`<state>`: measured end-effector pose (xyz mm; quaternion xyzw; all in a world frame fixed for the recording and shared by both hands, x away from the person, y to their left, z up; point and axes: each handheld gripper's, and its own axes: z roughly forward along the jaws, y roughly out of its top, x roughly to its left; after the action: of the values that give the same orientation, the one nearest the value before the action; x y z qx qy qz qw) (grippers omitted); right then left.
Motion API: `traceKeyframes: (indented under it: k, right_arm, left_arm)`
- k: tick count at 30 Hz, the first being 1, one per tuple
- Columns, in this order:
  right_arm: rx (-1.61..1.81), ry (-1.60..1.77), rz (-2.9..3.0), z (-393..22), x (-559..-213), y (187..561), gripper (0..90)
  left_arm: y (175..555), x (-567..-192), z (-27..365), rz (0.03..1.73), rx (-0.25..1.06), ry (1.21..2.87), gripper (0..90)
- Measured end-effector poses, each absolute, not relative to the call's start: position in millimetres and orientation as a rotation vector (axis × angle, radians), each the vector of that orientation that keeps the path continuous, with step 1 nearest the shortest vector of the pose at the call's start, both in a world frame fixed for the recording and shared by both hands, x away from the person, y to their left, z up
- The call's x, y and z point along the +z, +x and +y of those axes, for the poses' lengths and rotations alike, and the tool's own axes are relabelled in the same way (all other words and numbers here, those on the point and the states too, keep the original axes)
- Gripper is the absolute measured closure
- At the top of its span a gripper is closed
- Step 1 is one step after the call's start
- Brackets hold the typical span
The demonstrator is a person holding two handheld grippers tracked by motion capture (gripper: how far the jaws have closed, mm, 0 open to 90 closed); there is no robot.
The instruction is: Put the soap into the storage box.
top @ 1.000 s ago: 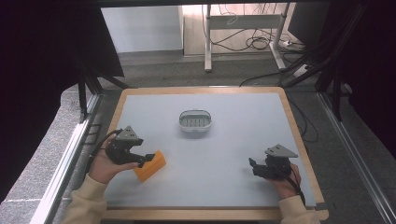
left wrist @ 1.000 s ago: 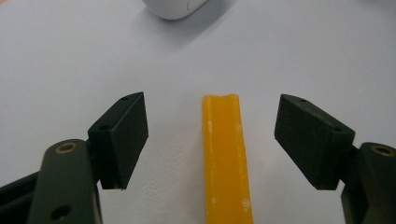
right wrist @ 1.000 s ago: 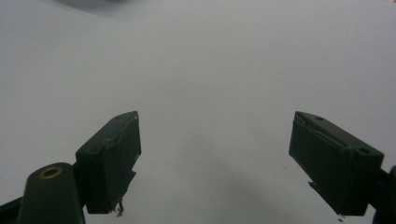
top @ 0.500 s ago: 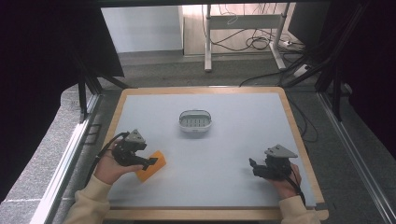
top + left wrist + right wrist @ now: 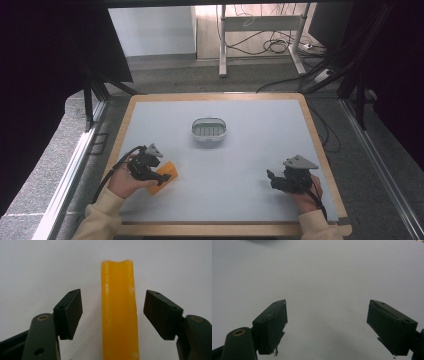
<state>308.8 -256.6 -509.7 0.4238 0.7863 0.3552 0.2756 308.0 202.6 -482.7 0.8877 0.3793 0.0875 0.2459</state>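
Note:
An orange-yellow block (image 5: 169, 173) lies on the pale table (image 5: 250, 150) at the front left. My left gripper (image 5: 161, 177) is low over it, and its jaws have just been closing. In the left gripper view the block (image 5: 119, 315) runs lengthwise between the two black pads (image 5: 71, 312), with a gap on each side, so the left gripper (image 5: 115, 313) is open. My right gripper (image 5: 272, 180) rests at the front right of the table. Its jaws stand wide in the right gripper view with nothing between them, so the right gripper (image 5: 327, 326) is open.
A small white oval basket (image 5: 210, 131) with a slotted bottom stands near the middle of the table. A wooden rim (image 5: 315, 135) frames the table. Beyond the far edge are desk legs and cables (image 5: 280, 45) on the floor.
My left gripper has come down and to the right onto the orange-yellow block, so its jaws now straddle it. The right gripper has stayed where it was.

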Motion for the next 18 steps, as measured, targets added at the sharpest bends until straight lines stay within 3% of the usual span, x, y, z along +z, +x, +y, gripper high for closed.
traceKeyframes:
  k: [9,15,18]
  right_arm:
    - [0.946,1.127,2.119,-255.8,-510.5,309.0,16.8]
    - [0.946,1.124,2.119,-255.8,-510.0,308.6,16.8]
    - [0.946,1.126,2.118,-255.8,-510.0,308.6,16.8]
  left_arm:
    - [312.8,-496.2,199.7,1.098,0.204,2.465,40.5]
    - [311.6,-496.1,198.0,1.087,0.162,2.462,61.4]
    - [311.5,-495.7,197.5,1.094,0.164,2.465,61.7]
